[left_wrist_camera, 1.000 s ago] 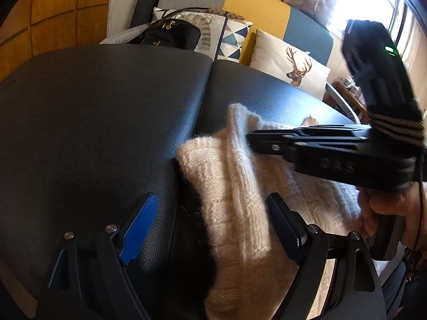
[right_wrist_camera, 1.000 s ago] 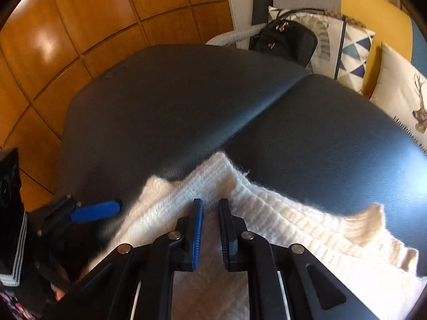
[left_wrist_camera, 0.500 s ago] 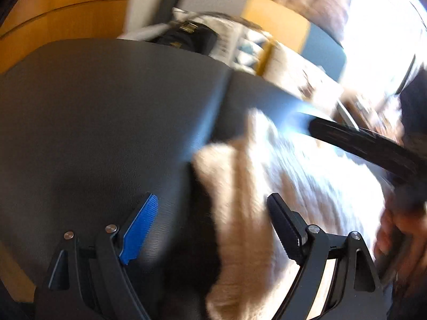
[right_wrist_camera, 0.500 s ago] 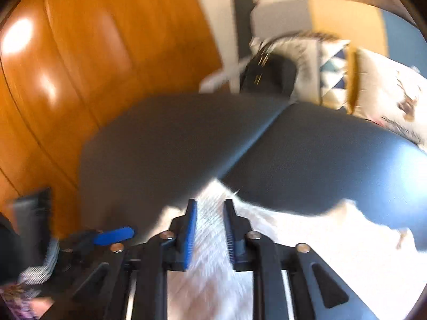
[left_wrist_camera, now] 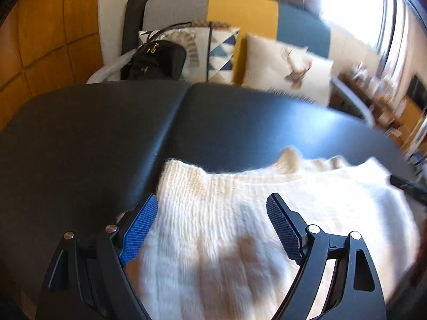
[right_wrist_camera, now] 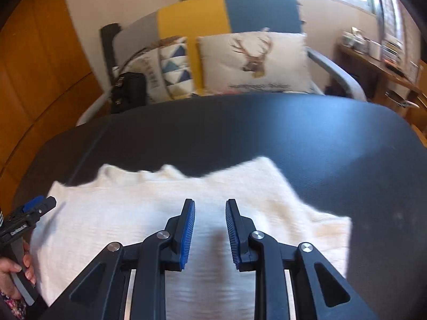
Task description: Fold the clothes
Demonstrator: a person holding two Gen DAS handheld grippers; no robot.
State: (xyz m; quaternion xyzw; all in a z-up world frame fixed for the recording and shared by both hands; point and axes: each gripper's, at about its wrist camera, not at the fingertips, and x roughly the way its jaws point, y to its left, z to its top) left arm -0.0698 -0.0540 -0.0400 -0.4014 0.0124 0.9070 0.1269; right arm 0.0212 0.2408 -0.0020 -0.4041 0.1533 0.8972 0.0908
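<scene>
A cream knitted sweater lies spread flat on the black padded table. In the right wrist view the same sweater fills the near half of the table. My left gripper hovers over the sweater's left part, jaws wide open with nothing between them. My right gripper hangs over the sweater's middle, jaws parted and empty. The left gripper also shows at the left edge of the right wrist view, held by a hand. A dark tip of the right gripper shows at the far right.
Behind the table stands a grey, yellow and blue sofa with a deer pillow, a triangle-patterned pillow and a black handbag. Wooden panelling lines the left wall. A cluttered wooden desk is at the right.
The right gripper has let go of the sweater edge and opened wider. The raised fold now lies flat. Both cameras have swung right and tilted up towards the sofa.
</scene>
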